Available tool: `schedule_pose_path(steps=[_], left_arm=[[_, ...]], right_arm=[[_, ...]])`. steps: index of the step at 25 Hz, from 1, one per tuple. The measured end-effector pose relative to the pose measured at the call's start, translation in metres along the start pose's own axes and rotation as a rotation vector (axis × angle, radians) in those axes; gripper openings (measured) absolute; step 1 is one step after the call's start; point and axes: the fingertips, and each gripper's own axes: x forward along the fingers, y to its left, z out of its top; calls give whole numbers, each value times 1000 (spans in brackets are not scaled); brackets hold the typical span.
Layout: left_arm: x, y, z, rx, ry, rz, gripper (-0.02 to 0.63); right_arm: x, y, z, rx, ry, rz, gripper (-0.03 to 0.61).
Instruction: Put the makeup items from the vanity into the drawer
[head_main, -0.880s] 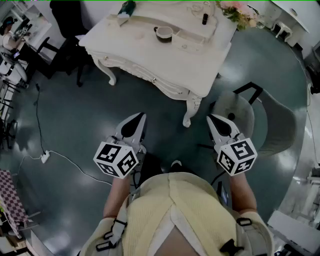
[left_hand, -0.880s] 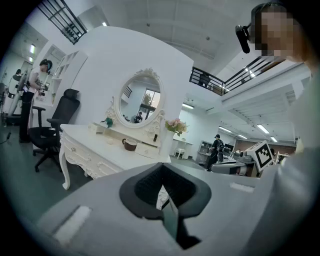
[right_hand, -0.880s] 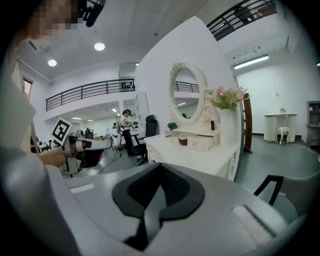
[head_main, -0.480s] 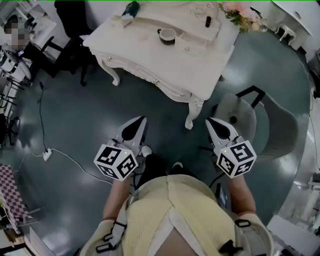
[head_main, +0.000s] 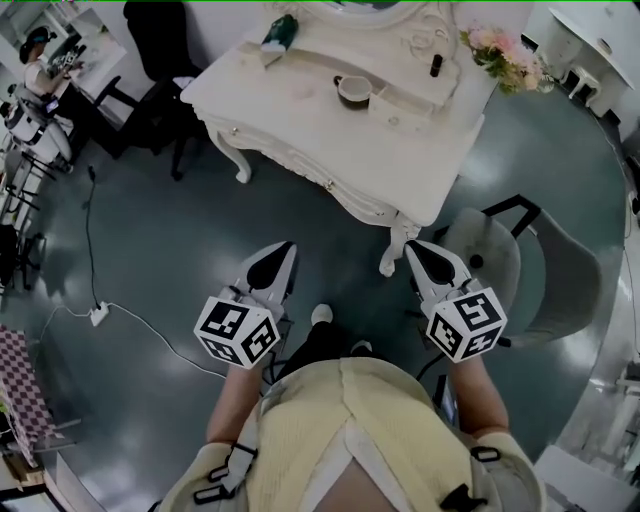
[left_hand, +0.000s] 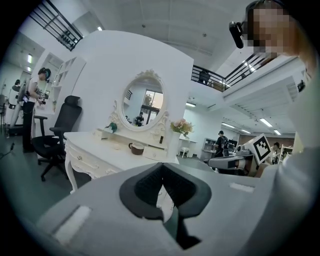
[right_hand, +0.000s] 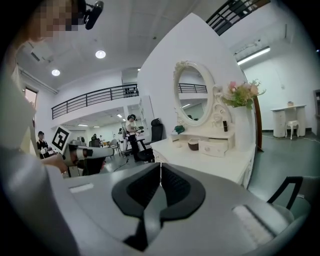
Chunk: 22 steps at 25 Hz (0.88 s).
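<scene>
Both grippers hang low in front of the person, short of the vanity and touching nothing. The left gripper has its fingers pressed together with nothing between them; the right gripper is the same, tips closed on empty air. Both point toward the near edge of the white table, the right one close to its carved corner leg.

The makeup items sit on the far side of the tabletop, well apart from either gripper: a small dark bottle stands upright on the raised back shelf; a green thing lies at the shelf's other end; a dark cup rests on the main top just beside a little white drawer box. Pink flowers stand at the right corner, and an oval mirror rises behind the shelf.

A grey chair stands on the dark floor to the right of the table; the drawers along the table's front are shut.
</scene>
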Motion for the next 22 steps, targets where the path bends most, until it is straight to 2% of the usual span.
schedule_pose_path(steps=[6, 12, 15, 22], left_arm=[[22, 21, 11, 48, 22, -46, 0], [42, 49, 21, 18, 32, -104, 0], [46, 67, 23, 28, 47, -116, 0], [52, 113, 26, -2, 79, -148, 0]], right_arm=[[30, 6, 17, -8, -3, -34, 27], [63, 1, 32, -9, 2, -83, 68], [82, 0, 39, -10, 6, -108, 81], [125, 0, 53, -19, 7, -163, 108]])
